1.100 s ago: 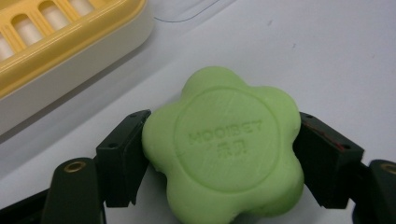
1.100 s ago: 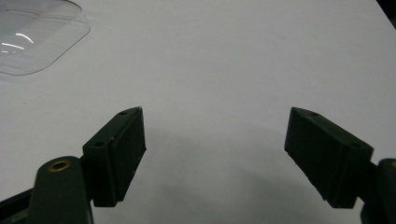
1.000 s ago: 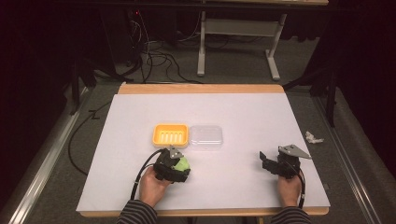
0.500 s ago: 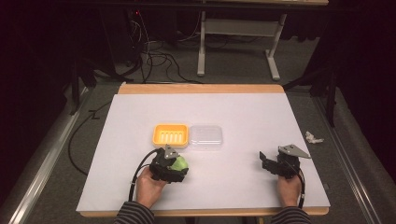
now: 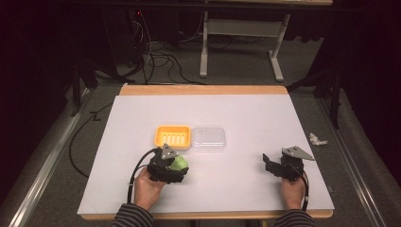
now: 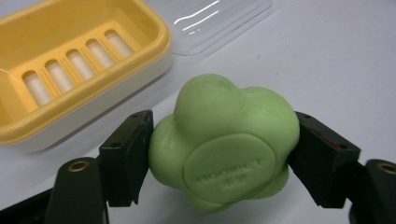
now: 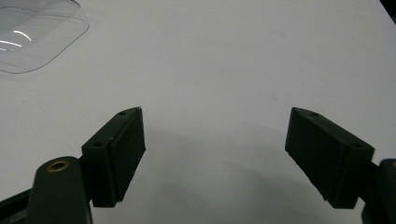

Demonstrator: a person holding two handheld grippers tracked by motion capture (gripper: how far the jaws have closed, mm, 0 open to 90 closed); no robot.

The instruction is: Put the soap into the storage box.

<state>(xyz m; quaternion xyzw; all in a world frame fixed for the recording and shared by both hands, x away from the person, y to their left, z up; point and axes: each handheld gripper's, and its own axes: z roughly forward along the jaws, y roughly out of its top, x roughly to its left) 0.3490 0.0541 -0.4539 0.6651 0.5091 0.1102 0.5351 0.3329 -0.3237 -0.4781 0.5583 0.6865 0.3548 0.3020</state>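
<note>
Green soap [image 5: 178, 163], high view: your left gripper [image 5: 171, 166] holds it just in front of the yellow soap dish [image 5: 173, 136]; your right gripper [image 5: 274, 164] sits well to the dish's right. Left gripper view: both pads press the soap [image 6: 224, 142], near the dish [image 6: 74, 60]. Right gripper view: jaws spread wide, nothing between, clear lid [image 7: 32, 32] beyond.

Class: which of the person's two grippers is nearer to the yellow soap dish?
Left. The left gripper, jaws shut on the green soap, sits just below the yellow soap dish. The right gripper rests far to its right, beyond the clear lid.
</note>
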